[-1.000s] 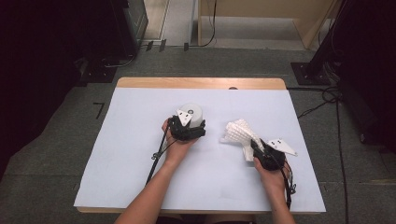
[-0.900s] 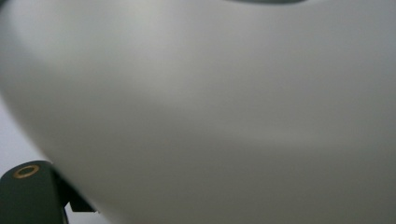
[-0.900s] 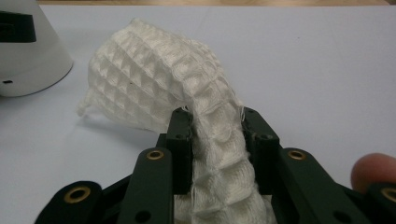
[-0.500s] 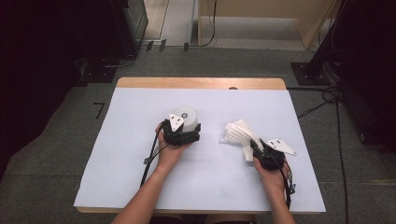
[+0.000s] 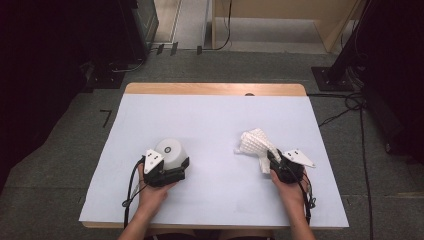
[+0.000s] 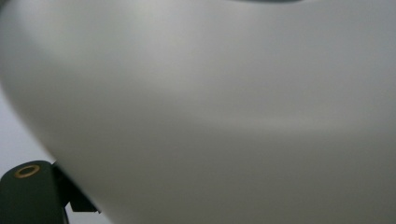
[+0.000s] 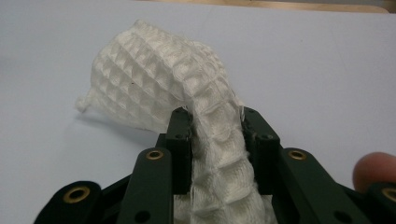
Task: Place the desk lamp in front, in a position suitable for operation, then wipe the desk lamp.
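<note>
**Cloth pinched, bowl held: wiping about to start**

The white waffle-weave cloth bunches right of table centre, clamped in the right gripper. The left gripper grips an upturned white bowl. Next, I'd guess: bring cloth to bowl.

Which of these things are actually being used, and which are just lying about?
In use:
bowl, held by the left gripper
cloth, clamped in the right gripper

Lying about:
cables on the floor
table, merely the work surface
</note>
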